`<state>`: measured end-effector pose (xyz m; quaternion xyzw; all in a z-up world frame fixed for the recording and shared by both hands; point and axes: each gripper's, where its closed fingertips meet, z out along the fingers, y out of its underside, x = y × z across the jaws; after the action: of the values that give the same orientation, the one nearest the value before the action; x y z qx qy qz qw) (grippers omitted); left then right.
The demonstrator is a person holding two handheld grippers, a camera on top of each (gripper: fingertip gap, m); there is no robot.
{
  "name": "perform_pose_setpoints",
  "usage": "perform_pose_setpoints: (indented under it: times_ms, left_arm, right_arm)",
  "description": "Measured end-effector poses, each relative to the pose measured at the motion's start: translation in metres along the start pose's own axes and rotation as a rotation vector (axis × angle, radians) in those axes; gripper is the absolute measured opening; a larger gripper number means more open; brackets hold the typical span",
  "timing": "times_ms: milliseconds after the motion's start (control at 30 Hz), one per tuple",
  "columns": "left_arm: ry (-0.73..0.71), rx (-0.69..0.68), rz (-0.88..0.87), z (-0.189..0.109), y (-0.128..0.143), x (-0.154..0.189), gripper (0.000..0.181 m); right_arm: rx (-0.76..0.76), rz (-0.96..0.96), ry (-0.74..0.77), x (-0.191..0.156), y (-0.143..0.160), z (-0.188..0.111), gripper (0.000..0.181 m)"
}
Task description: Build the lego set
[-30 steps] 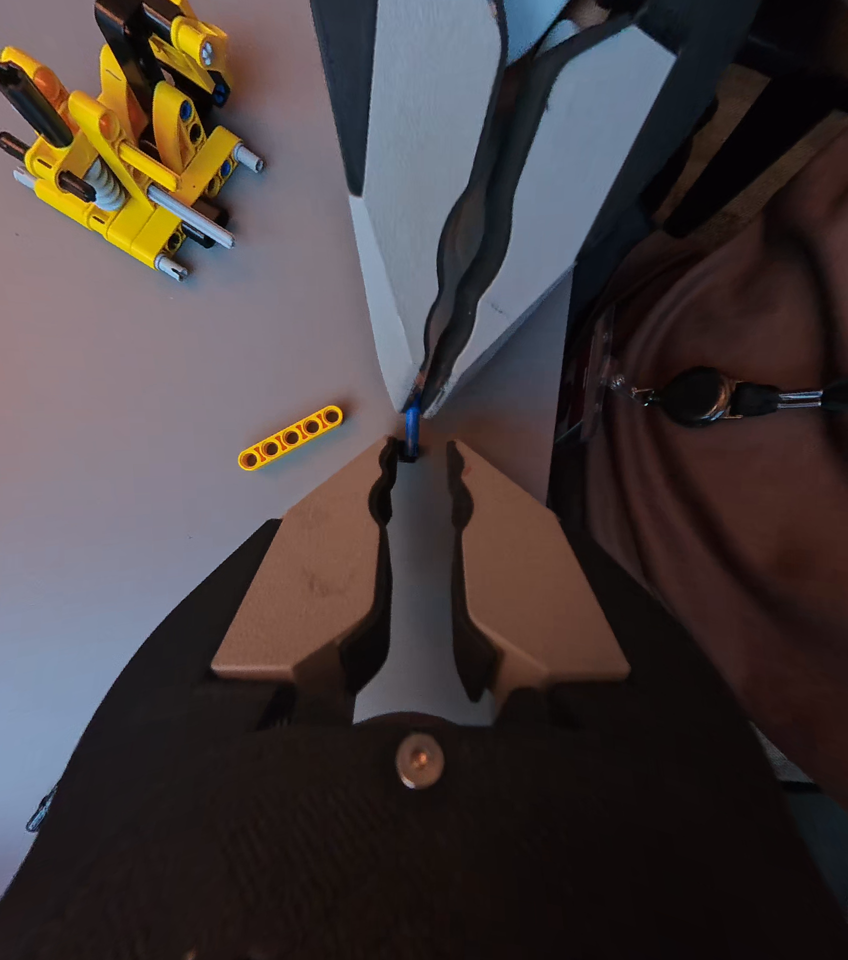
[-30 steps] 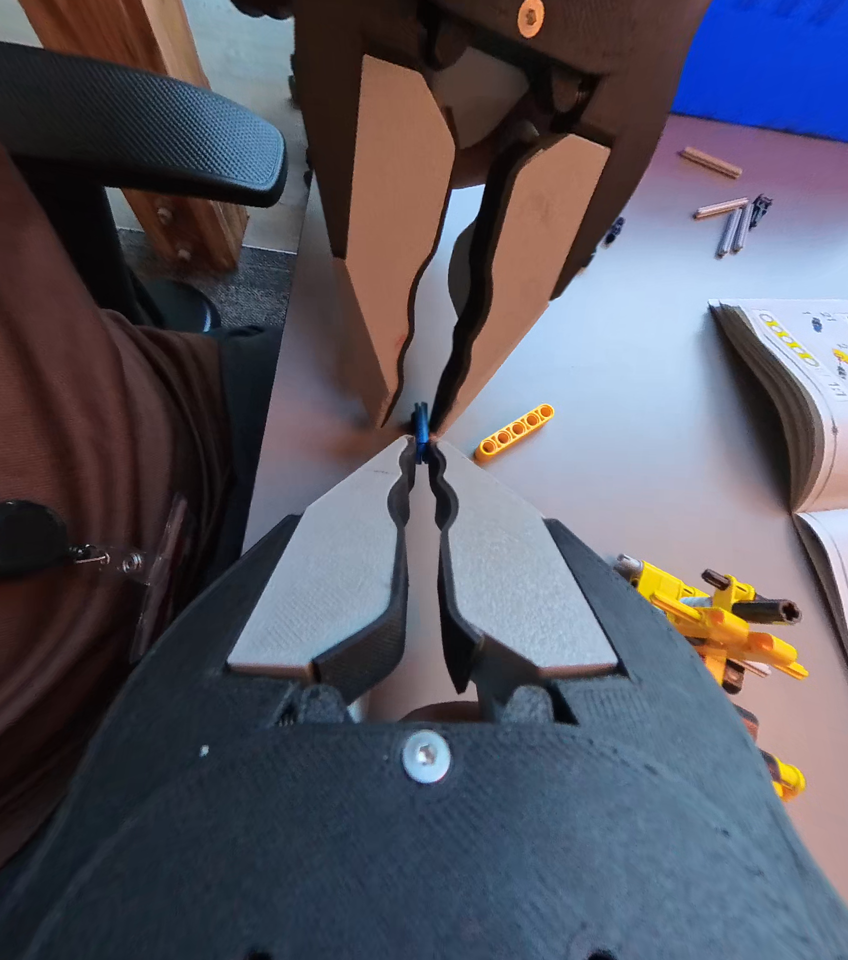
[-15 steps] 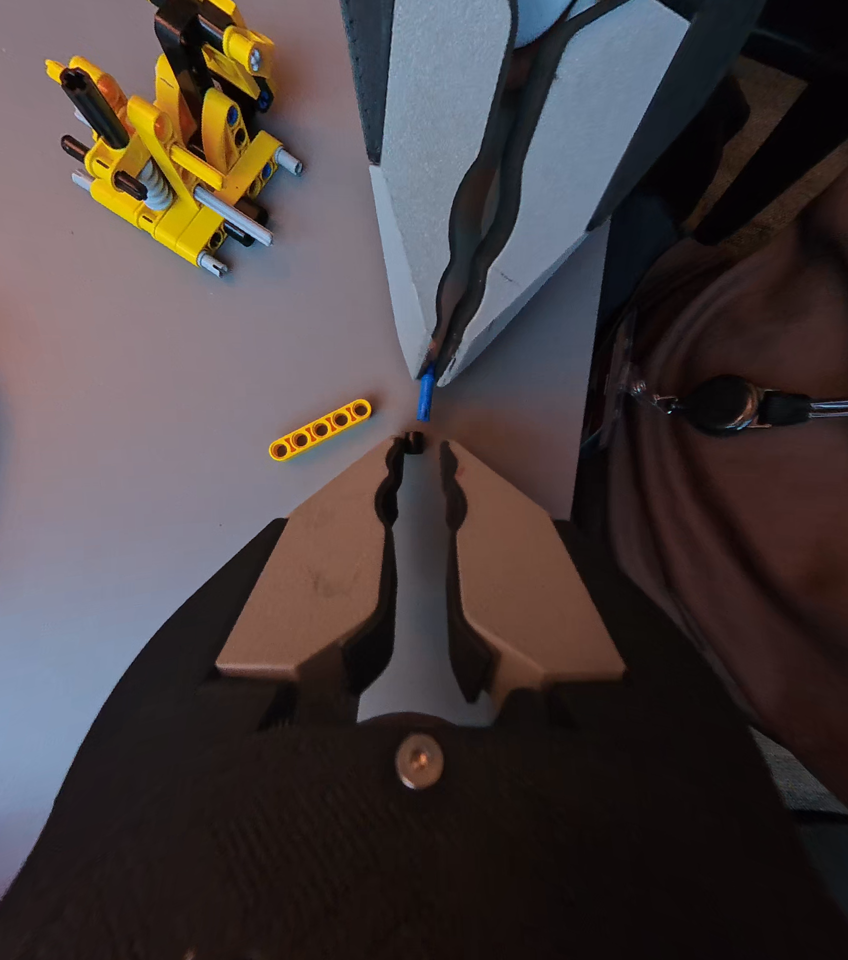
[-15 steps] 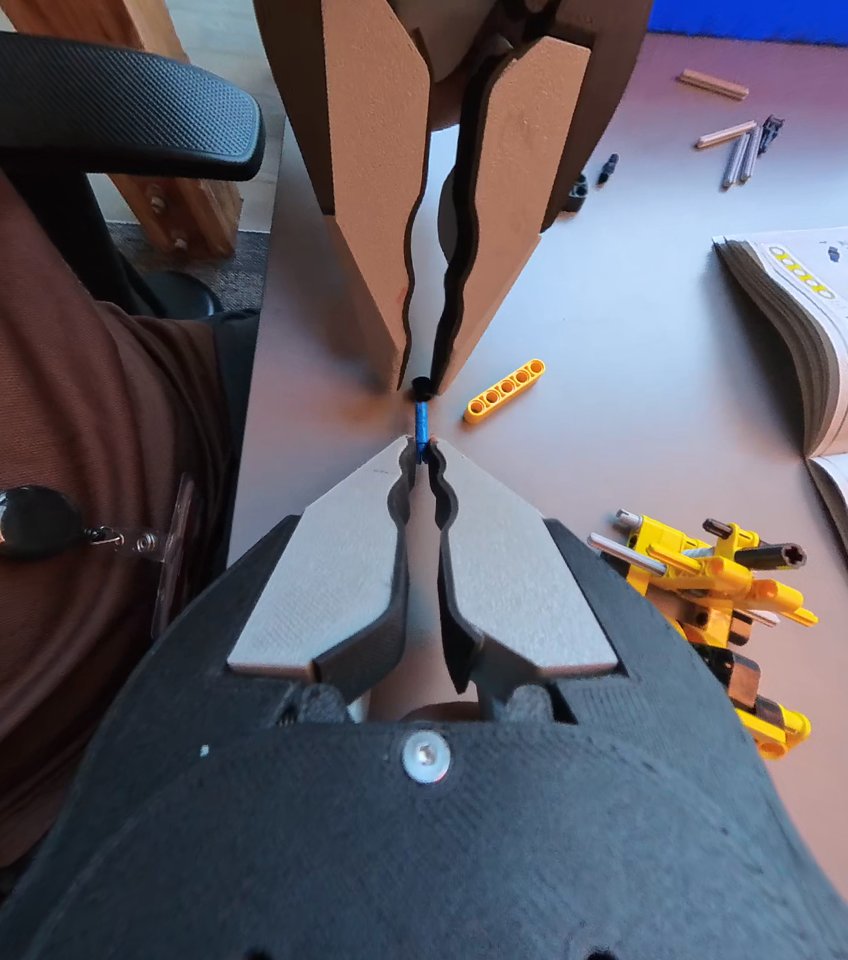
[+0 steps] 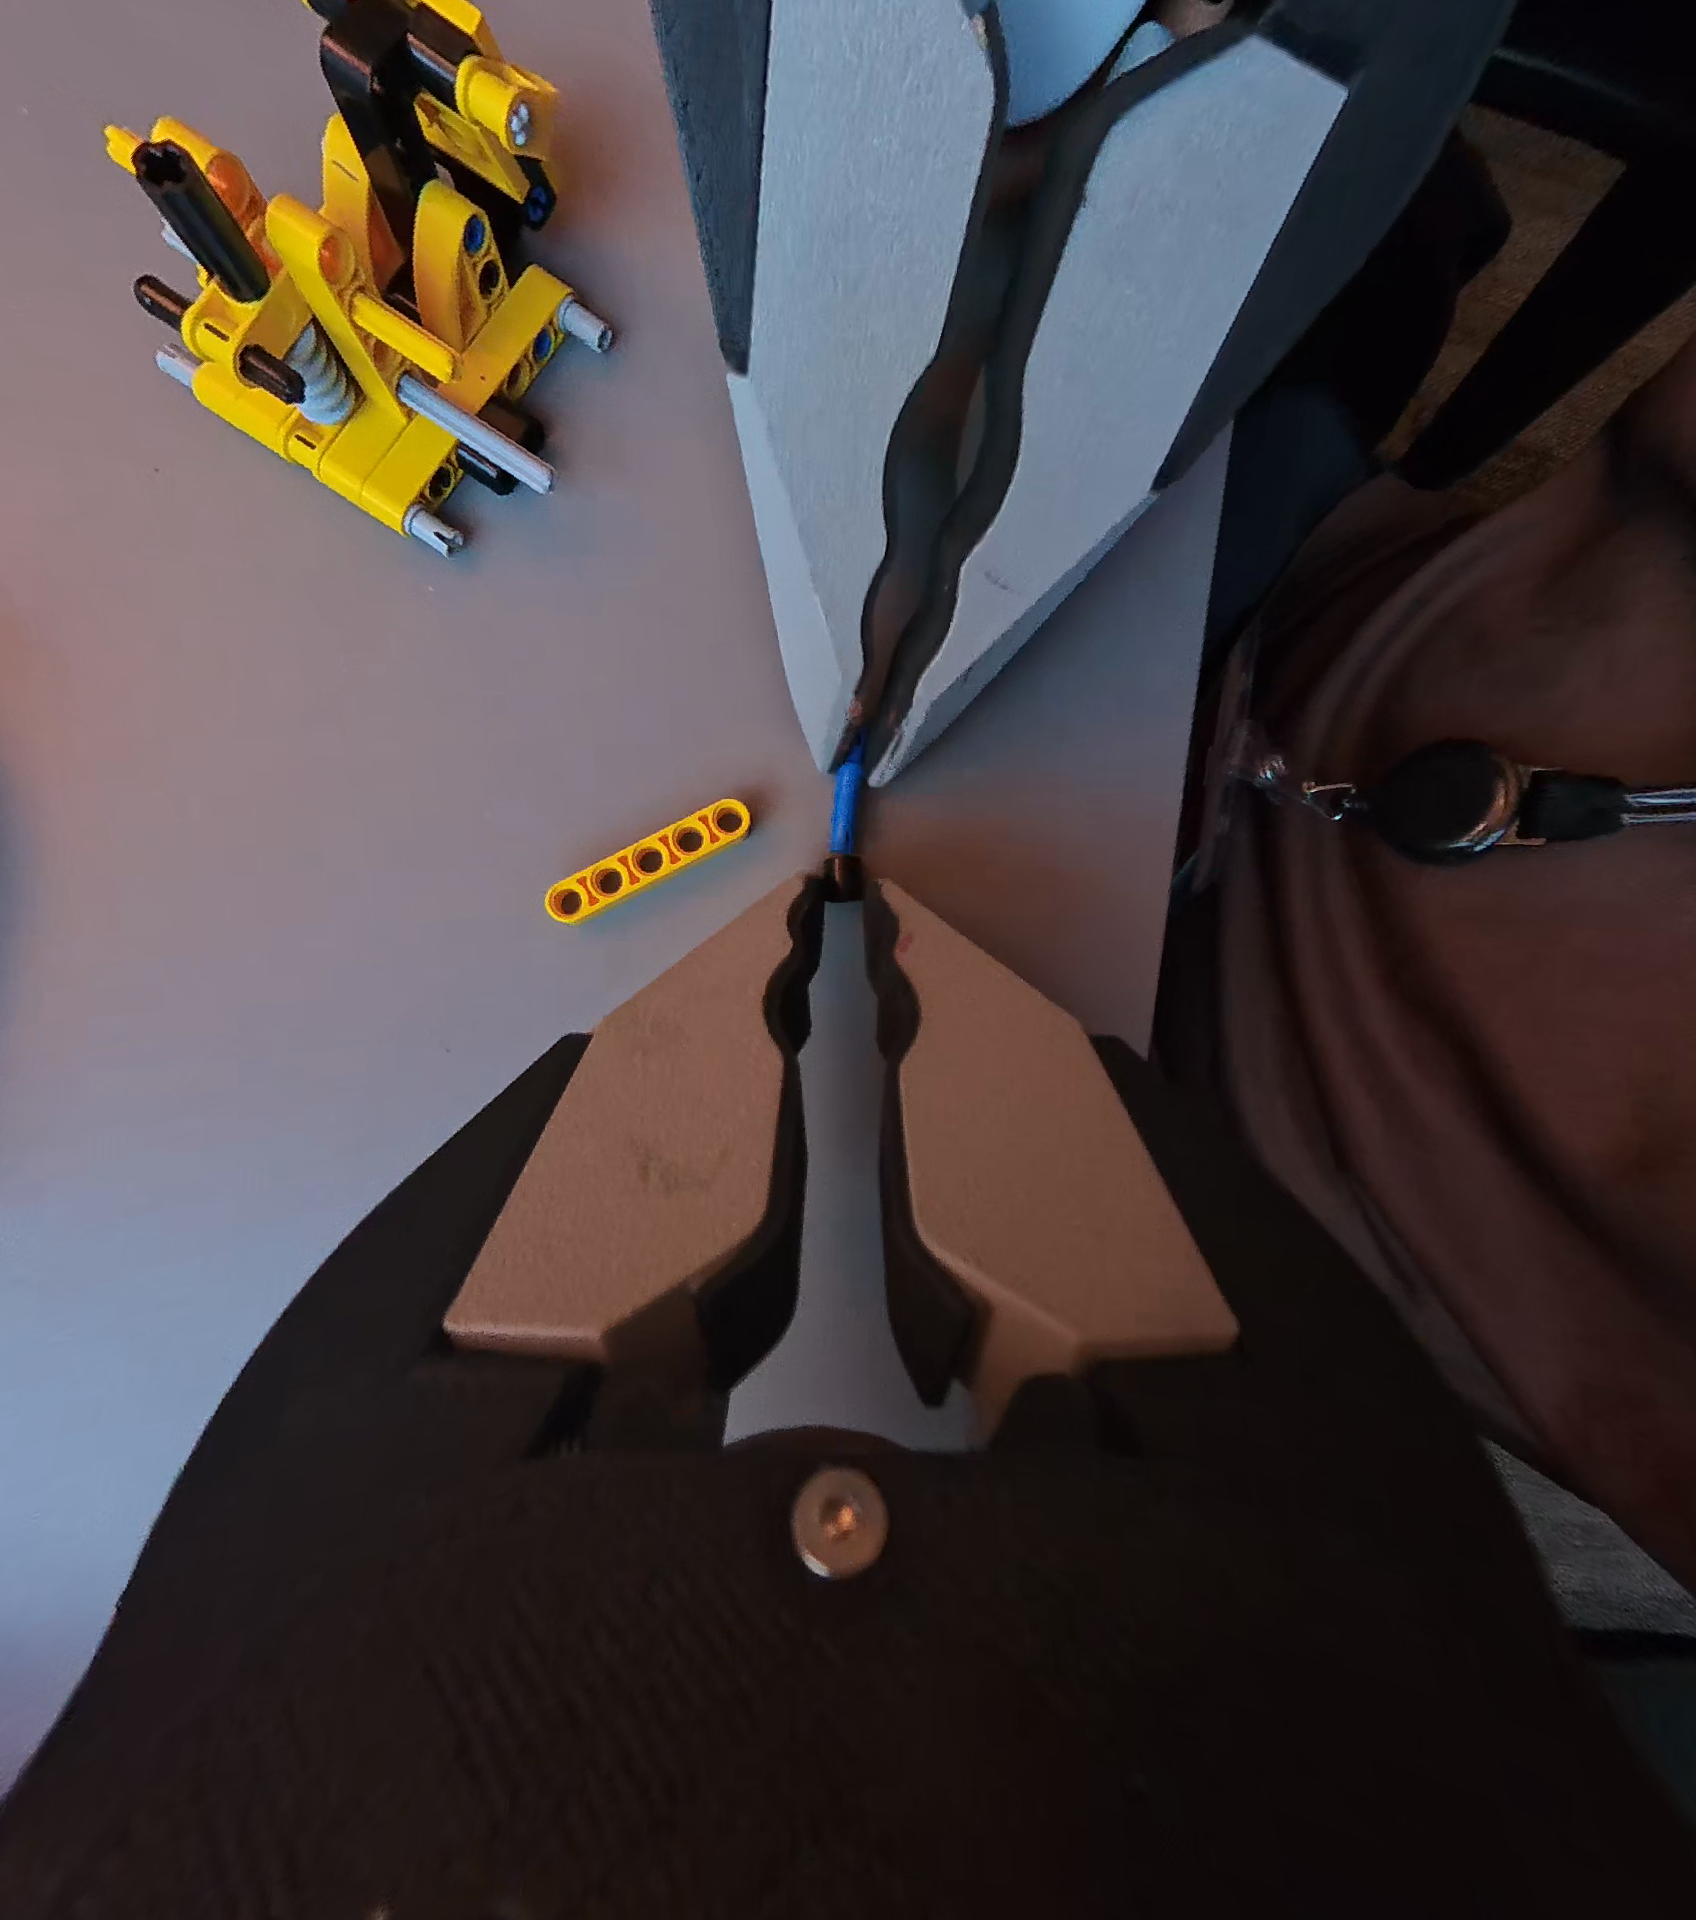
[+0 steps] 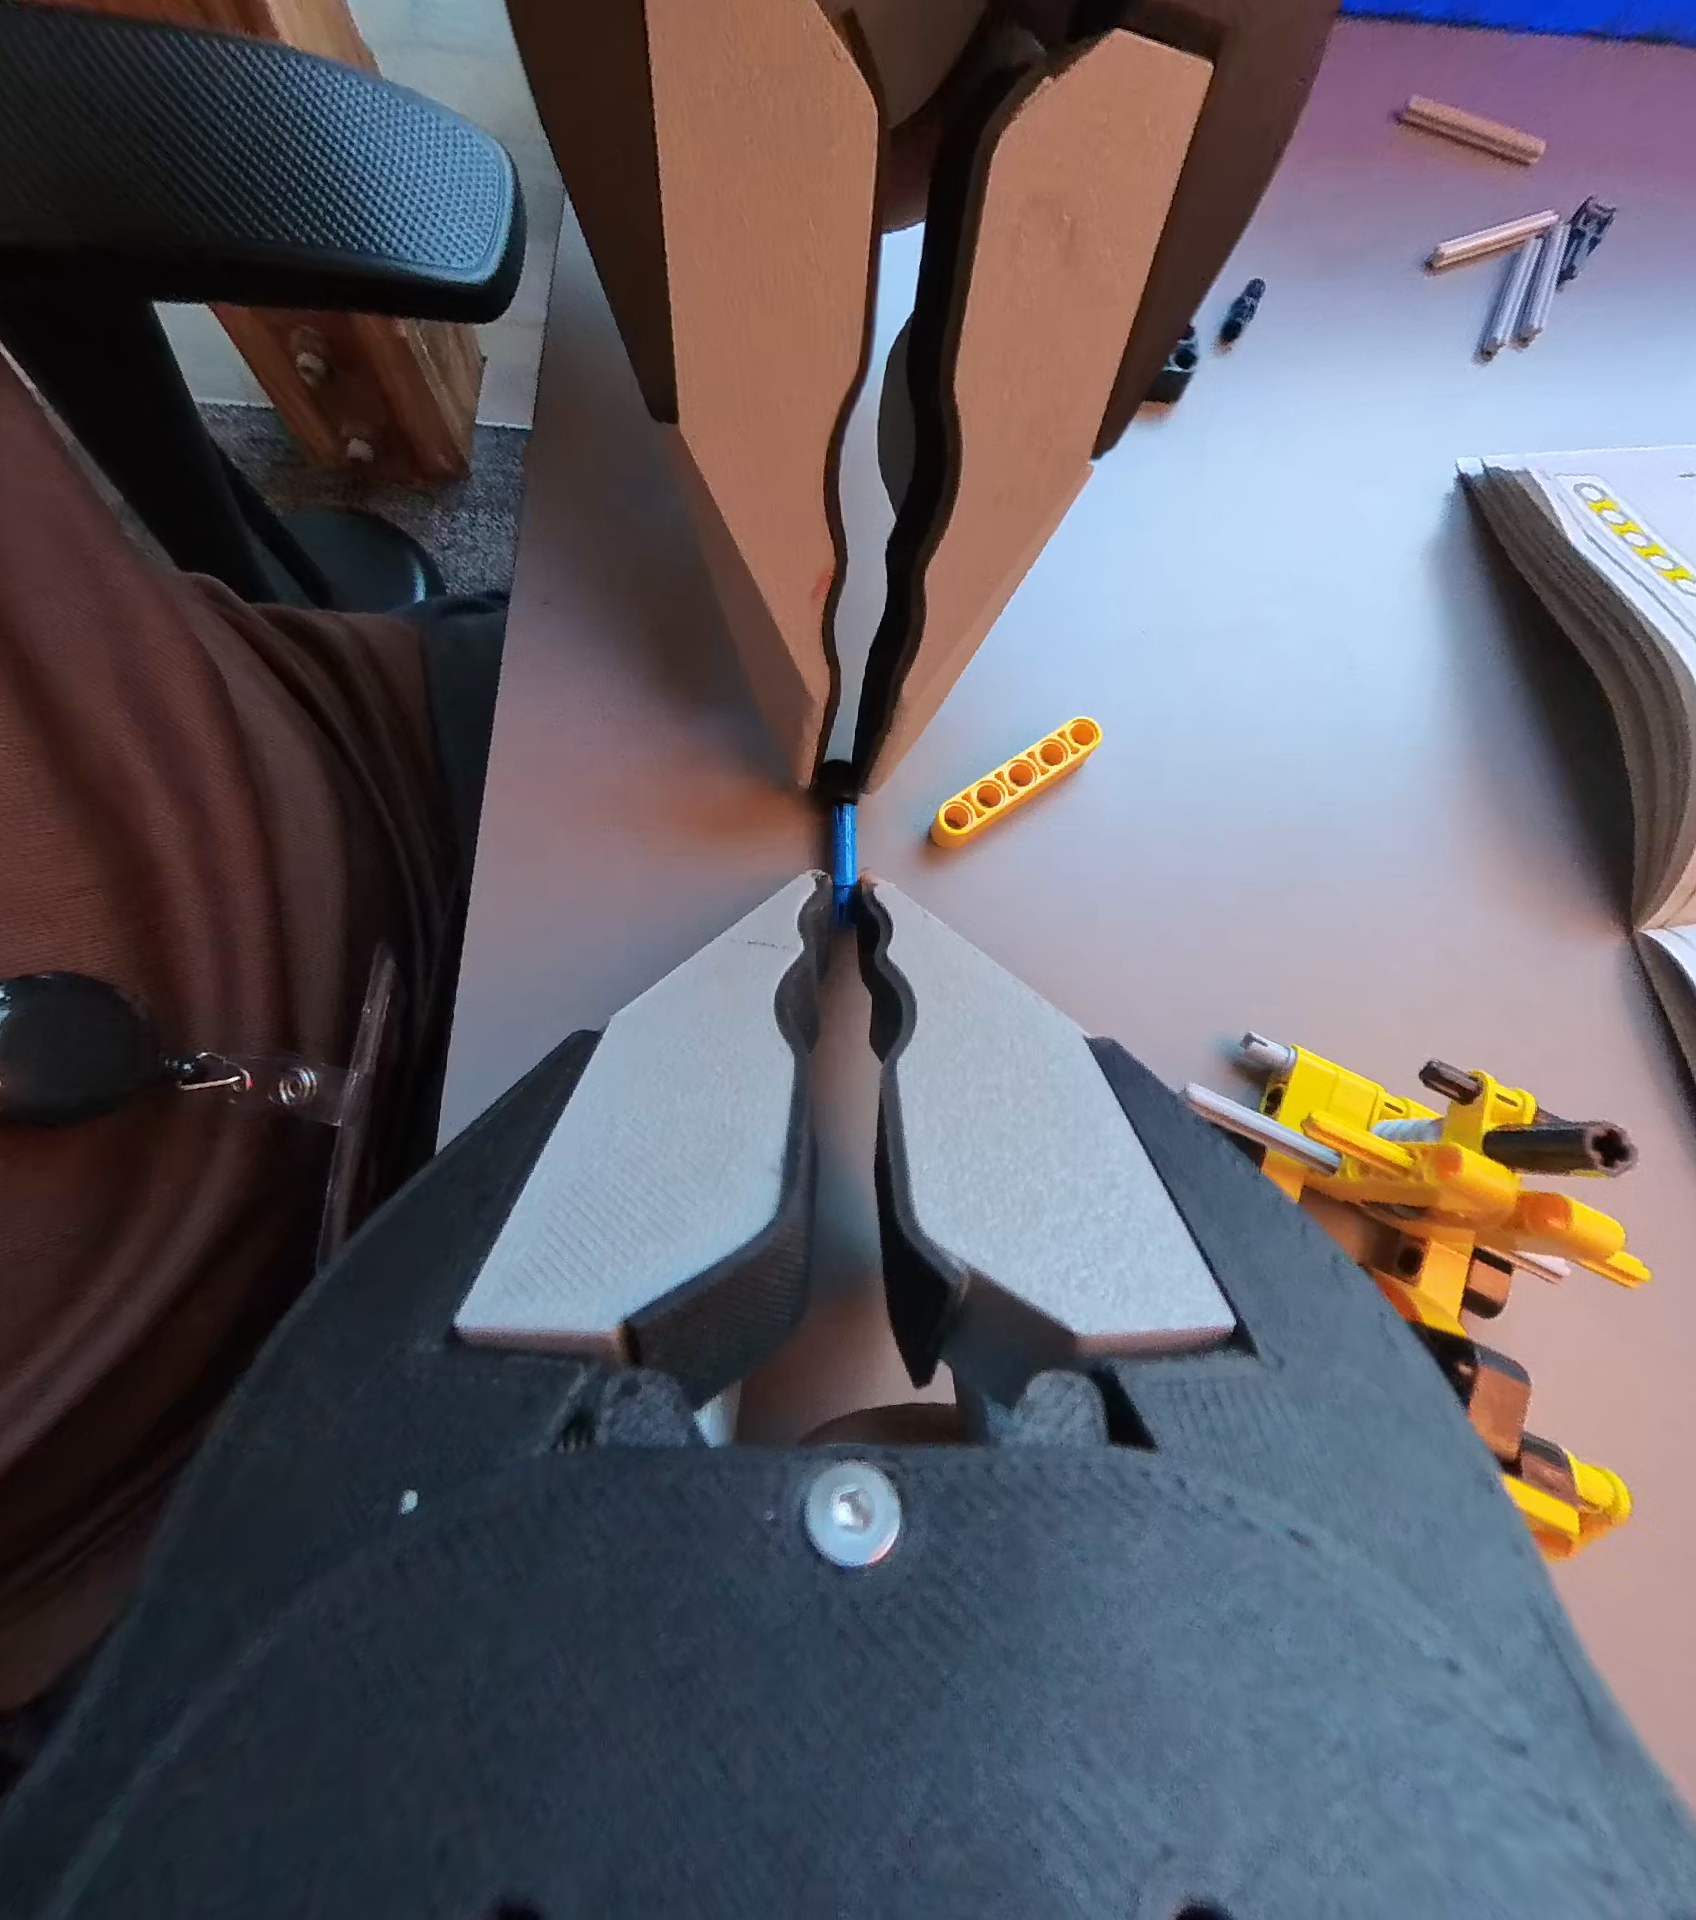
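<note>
Right now your two tools meet tip to tip just above the desk point(image 6: 1239, 883), close to its near edge where your brown-shirted torso point(image 6: 148, 831) sits. Your right tool point(image 6: 841, 894) is clamped on one end of a thin blue axle point(image 6: 841, 847), and your left tool point(image 5: 844, 896) is pinched on a small black piece point(image 5: 840, 871) at the axle's other end; from the left wrist view the blue axle point(image 5: 847, 805) runs straight between the two sets of tips. Whether the axle is seated in the black piece or only touching it, you cannot tell from either view. Just beside the tips, on the side away from you, a short yellow beam point(image 6: 1015, 781) with five holes lies flat on the desk, apart from both tools. Farther out, the partly built yellow model point(image 5: 345, 312) stands on the desk, well clear of the tools, with bare desk between it and the beam. An open instruction booklet point(image 6: 1654, 675) lies beyond the beam on your right, its thick page edge facing the tools. Some loose grey and tan rods point(image 6: 1519, 281) and small black pieces point(image 6: 1239, 301) lie near the far part of the desk. A black chair armrest point(image 6: 200, 177) sits past the desk edge, beside your torso, and a badge reel point(image 6: 44, 1049) hangs at your chest.
</note>
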<state>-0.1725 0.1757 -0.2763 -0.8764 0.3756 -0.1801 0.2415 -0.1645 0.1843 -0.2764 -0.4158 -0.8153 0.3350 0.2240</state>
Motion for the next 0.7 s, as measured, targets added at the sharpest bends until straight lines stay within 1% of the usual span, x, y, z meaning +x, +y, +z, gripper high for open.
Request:
perform_pose_setpoints:
  times_ms: [200,433,567,700]
  left_arm:
    - [0.003,-0.007,0.014,0.0002,0.0003,0.0006,0.005]
    - [0.016,-0.034,0.028,0.0002,0.0005,0.0012,0.005]
    - [0.031,-0.081,0.021,0.0003,0.0007,0.0019,0.004]
    - [0.036,-0.121,0.005,0.0006,0.0002,0.0001,0.004]
  right_arm:
    - [0.010,-0.028,0.007,-0.0010,-0.0019,-0.0004,0.001]
    - [-0.002,-0.104,0.022,-0.0013,-0.0008,0.0010,0.001]
    - [-0.012,-0.148,0.023,-0.0016,-0.0011,0.0011,0.001]
    - [-0.003,-0.132,0.010,-0.0003,-0.0010,0.0012,0.001]
